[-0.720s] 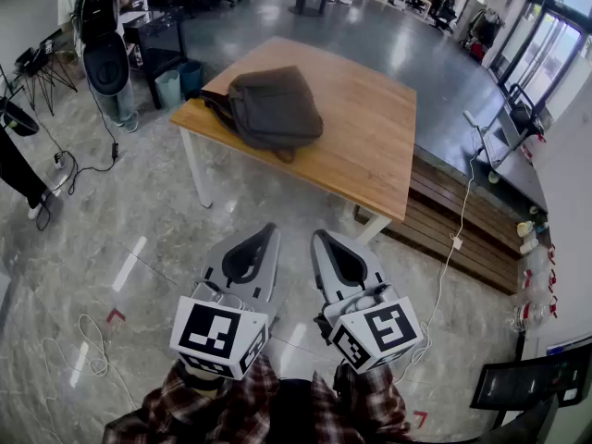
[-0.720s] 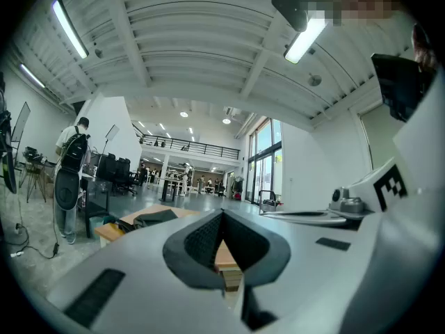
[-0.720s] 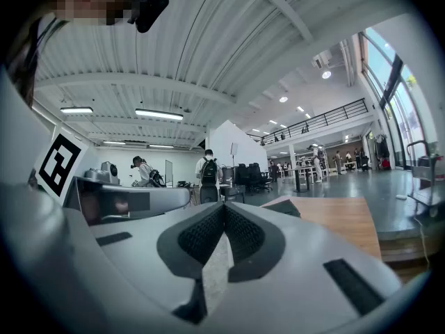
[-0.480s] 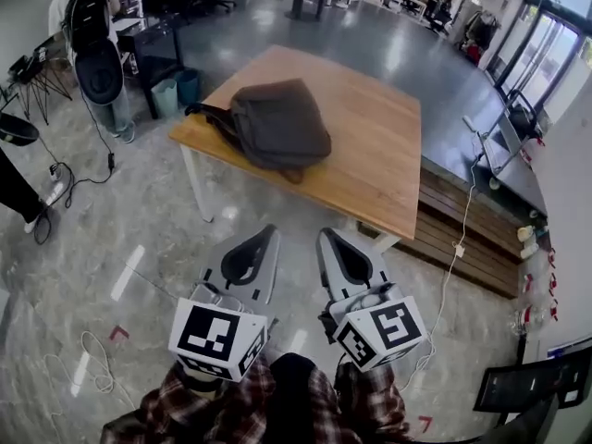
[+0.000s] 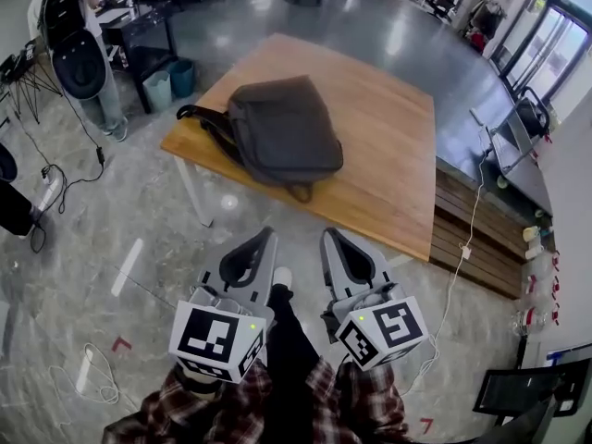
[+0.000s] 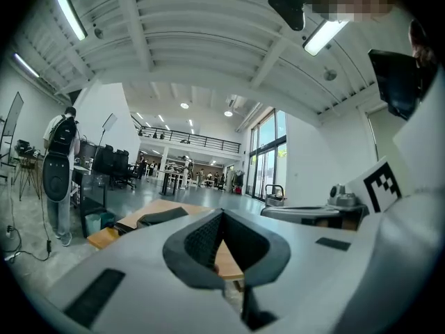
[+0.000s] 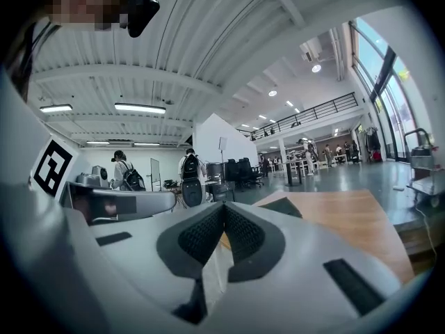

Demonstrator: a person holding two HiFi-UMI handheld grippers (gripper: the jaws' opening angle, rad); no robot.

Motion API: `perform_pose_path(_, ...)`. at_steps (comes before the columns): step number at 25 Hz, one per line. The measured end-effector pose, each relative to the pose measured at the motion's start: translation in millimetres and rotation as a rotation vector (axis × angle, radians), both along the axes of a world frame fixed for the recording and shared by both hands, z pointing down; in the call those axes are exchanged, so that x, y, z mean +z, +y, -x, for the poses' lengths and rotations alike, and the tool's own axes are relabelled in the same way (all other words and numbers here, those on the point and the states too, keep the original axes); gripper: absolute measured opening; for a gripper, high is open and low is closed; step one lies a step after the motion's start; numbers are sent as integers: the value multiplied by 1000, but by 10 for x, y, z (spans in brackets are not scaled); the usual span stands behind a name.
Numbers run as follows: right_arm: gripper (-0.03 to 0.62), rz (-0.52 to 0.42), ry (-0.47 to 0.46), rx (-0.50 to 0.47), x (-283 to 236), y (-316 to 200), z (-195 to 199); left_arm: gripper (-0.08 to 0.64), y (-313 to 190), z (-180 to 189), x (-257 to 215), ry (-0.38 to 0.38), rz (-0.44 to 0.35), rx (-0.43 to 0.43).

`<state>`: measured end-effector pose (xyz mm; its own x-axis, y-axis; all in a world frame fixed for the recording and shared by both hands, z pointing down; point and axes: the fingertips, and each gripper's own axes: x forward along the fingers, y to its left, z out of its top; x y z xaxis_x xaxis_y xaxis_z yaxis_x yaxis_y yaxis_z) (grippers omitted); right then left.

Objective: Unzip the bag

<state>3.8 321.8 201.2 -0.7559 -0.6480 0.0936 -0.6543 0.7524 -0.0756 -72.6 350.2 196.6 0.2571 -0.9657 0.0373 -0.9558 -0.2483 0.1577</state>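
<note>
**Bag lies zipped on the table as 2 grippers hang short of it**

Head view: a dark grey bag [image 5: 287, 128] lies flat near the left end of a wooden table [image 5: 393, 146], its strap trailing toward the table's left edge. The left gripper [image 5: 268, 234] and the right gripper [image 5: 328, 234] are held side by side low in the frame, over the grey stone floor [image 5: 139, 202], both well apart from the bag and pointing toward the table. Each carries a cube with square markers at its near end. Plaid sleeves [image 5: 231, 410] show at the bottom edge, and a dark trouser leg with a pale shoe [image 5: 282, 277] shows between the 2 grippers. A person wearing a backpack [image 5: 65, 12] stands at the upper left, near 2 bins [image 5: 168, 81]. A low wooden bench [image 5: 472, 239] runs beside the table's right side.

Left gripper view: the 2 jaws meet at their tips with nothing between them. Beyond them the bag rests on the table's near corner, small and far off. The person with the backpack stands at the left.

Right gripper view: here too the 2 jaws are pressed together at the tips and grip nothing. The wooden tabletop stretches to the right, with a dark sliver of the bag just past the jaw tips. A 2nd person [image 7: 125, 176] stands at the left.
</note>
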Motion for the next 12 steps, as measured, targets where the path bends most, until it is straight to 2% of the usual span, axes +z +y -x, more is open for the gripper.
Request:
perform_pose_path(5,11,-6,-16,-2,-54,-943,229,7,-894,247,2,-15,12,-13)
perform_pose_path(12,11,-35,-13,-24,-325,-2237,398,7,-2183,345,-215,-30,-5,-13)
